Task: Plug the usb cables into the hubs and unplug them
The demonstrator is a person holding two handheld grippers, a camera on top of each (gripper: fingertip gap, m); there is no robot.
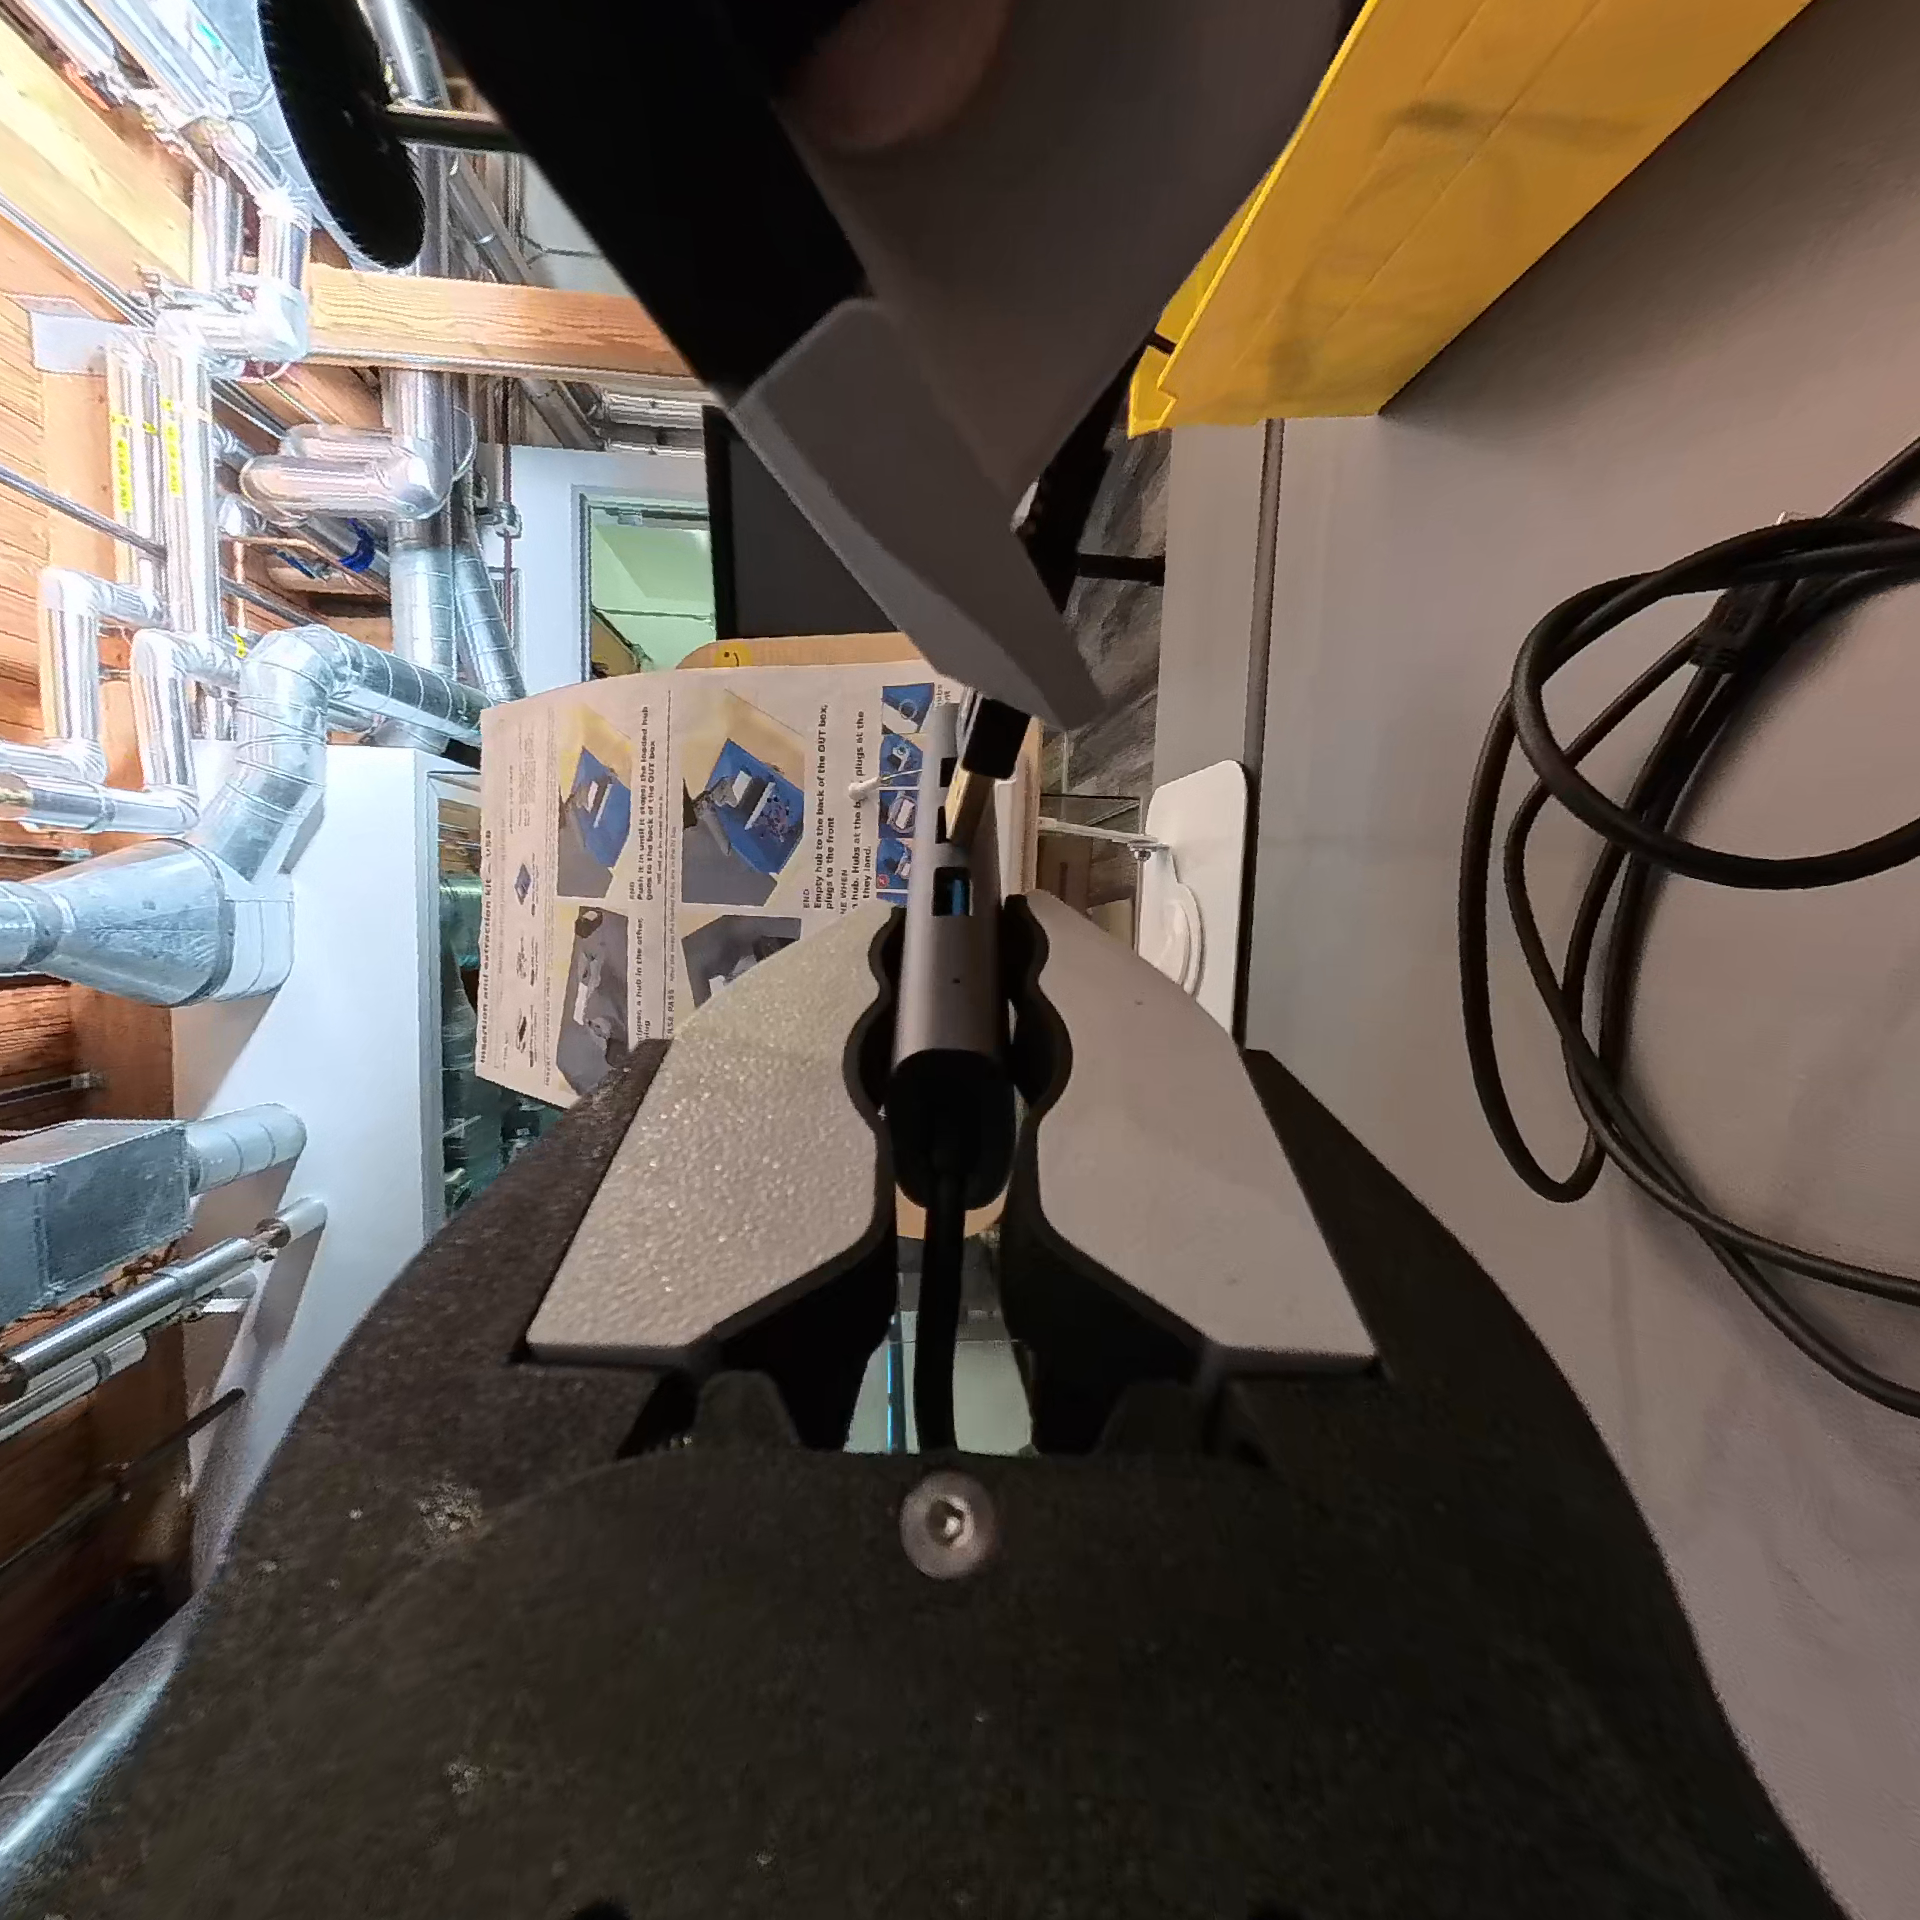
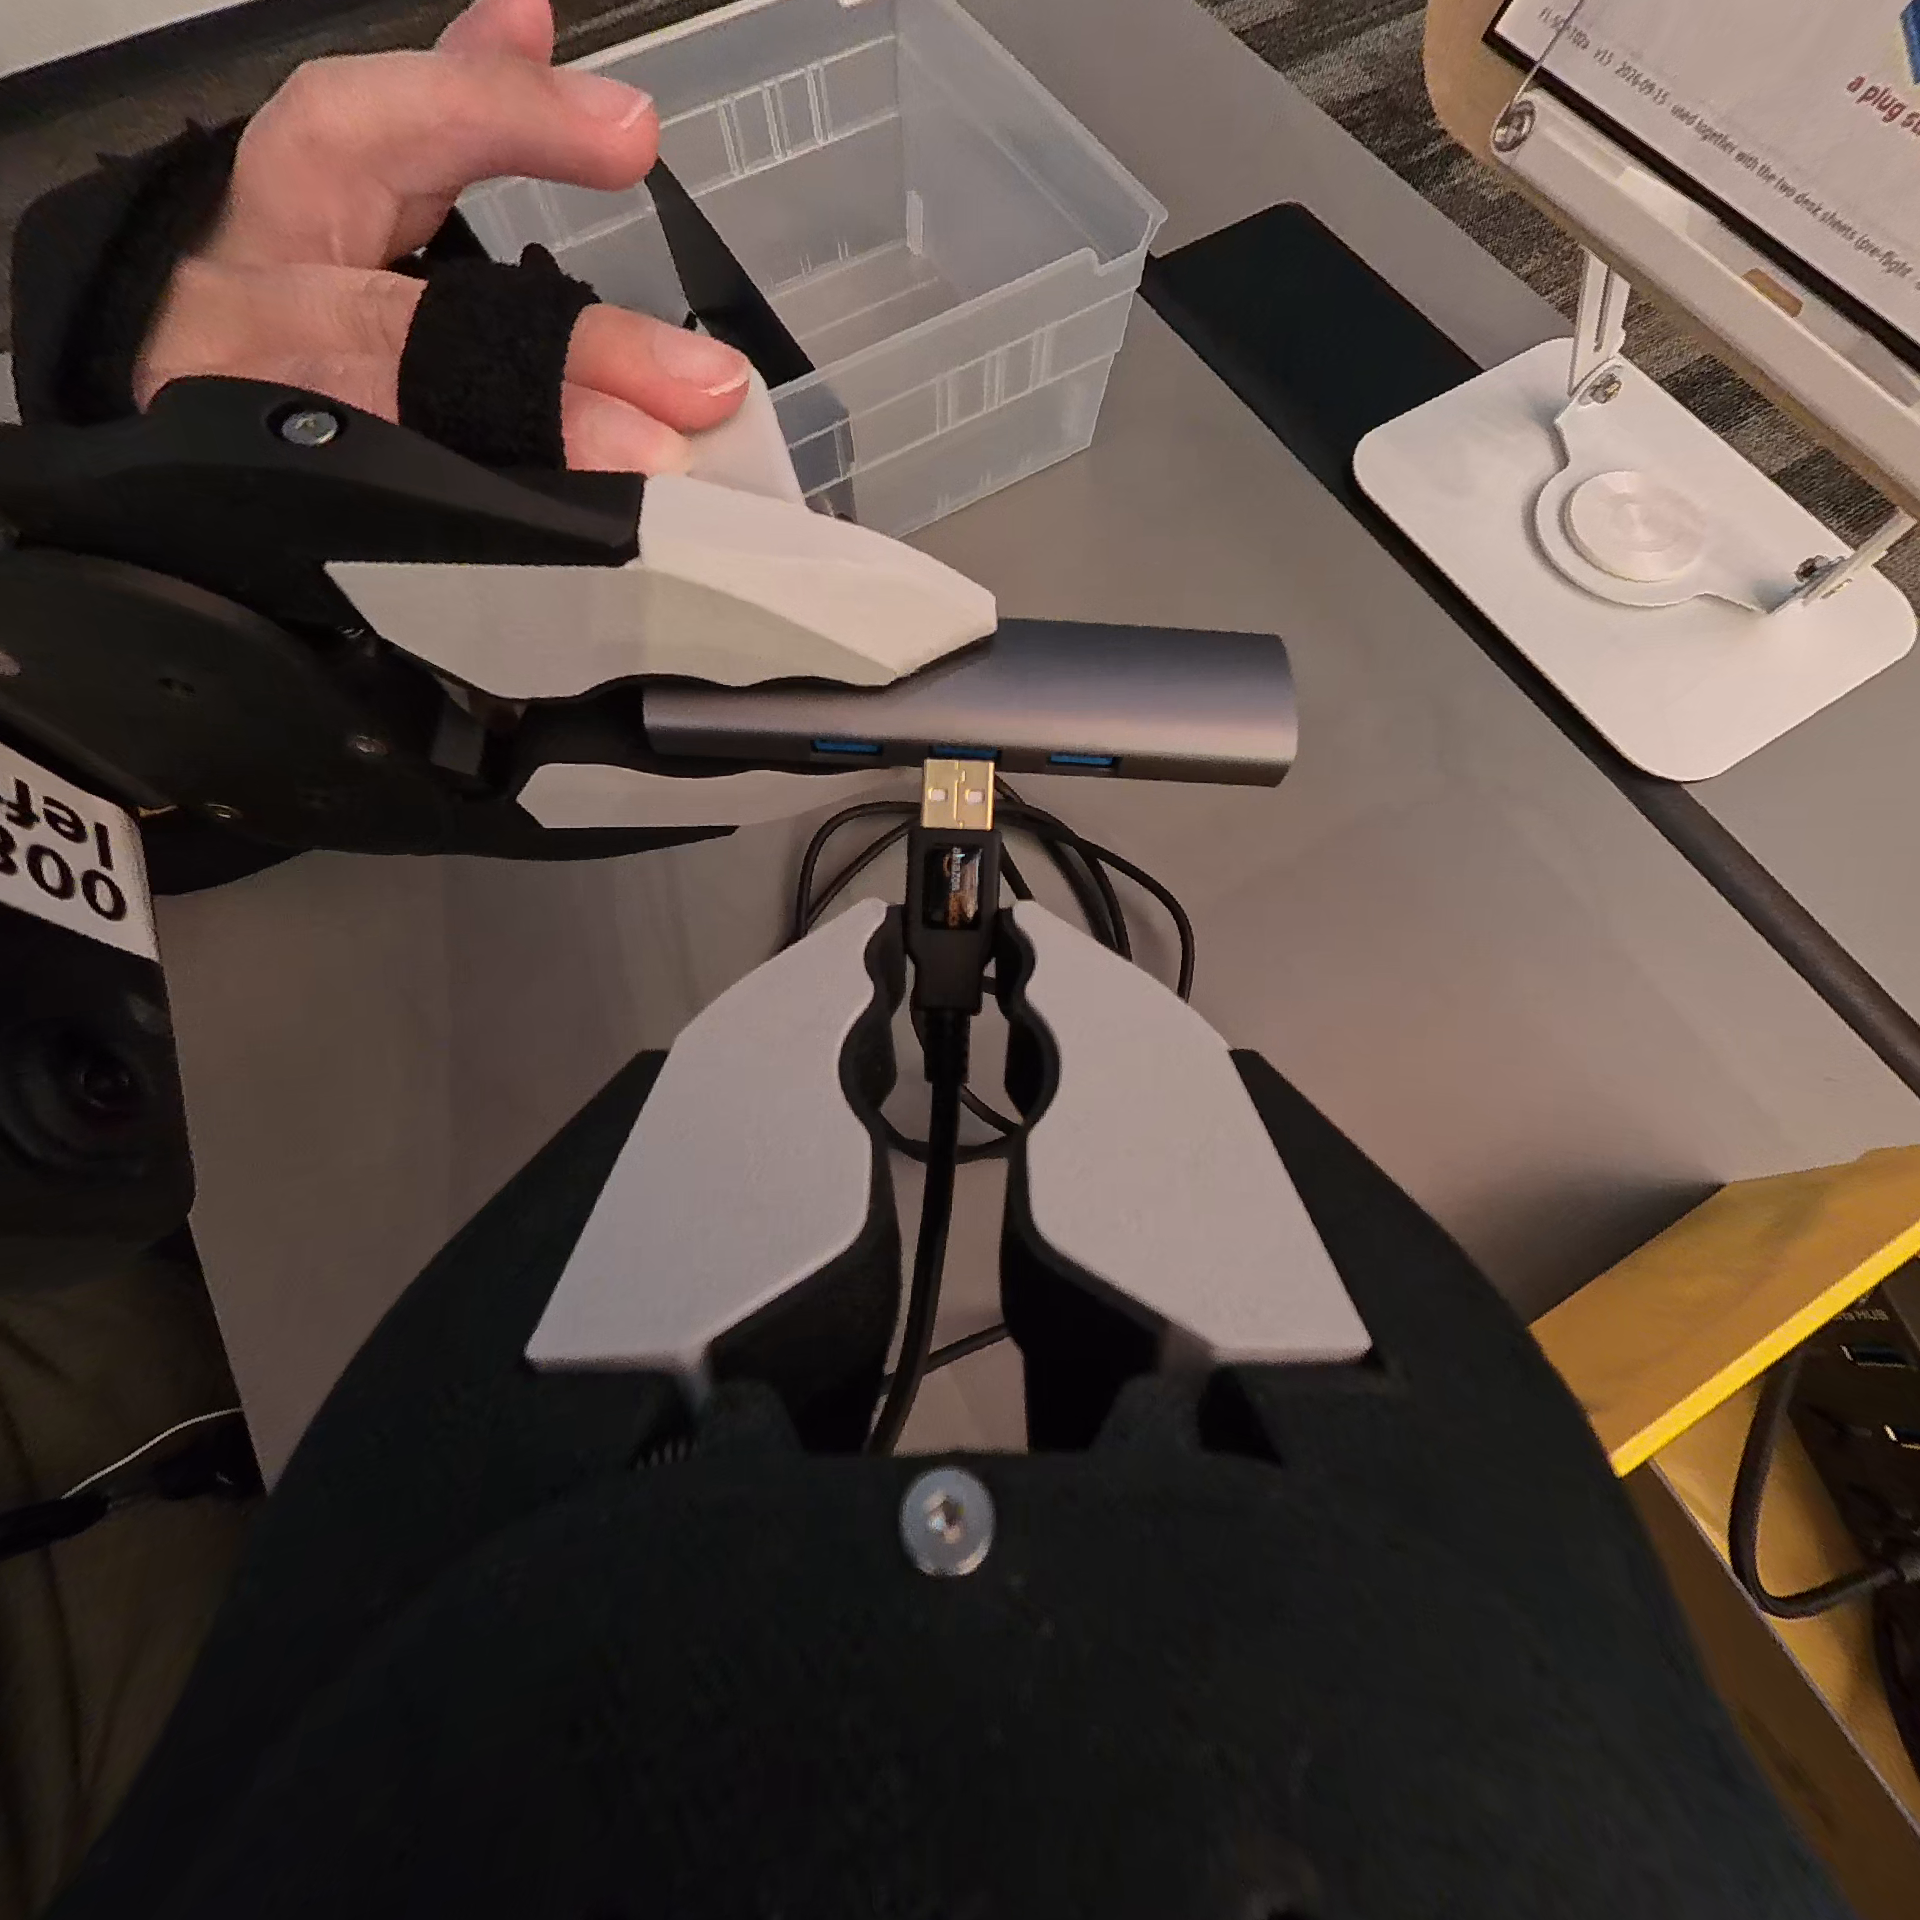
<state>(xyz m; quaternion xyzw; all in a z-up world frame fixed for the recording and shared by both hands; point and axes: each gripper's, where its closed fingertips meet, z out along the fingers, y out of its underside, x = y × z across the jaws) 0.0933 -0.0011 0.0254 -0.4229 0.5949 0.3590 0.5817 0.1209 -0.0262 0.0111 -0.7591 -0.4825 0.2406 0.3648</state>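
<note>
A slim grey metal USB hub (image 2: 1039, 681) with three blue ports is held in the air above a grey table (image 2: 1403, 935), clamped flat between the fingers of the left gripper (image 1: 951, 997). The gold tip of a black USB plug (image 2: 954, 852), pinched by the right gripper (image 2: 951, 925), sits at the mouth of the middle port, apparently not pushed home. The other two ports are empty. A clear plastic bin (image 2: 935, 260) stands behind. The task looks early: seating this plug, then unplugging, remains.

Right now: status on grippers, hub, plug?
Left gripper shut on hub. Right gripper shut on USB plug, tip at middle port, not seated. Nothing in the way.
</note>
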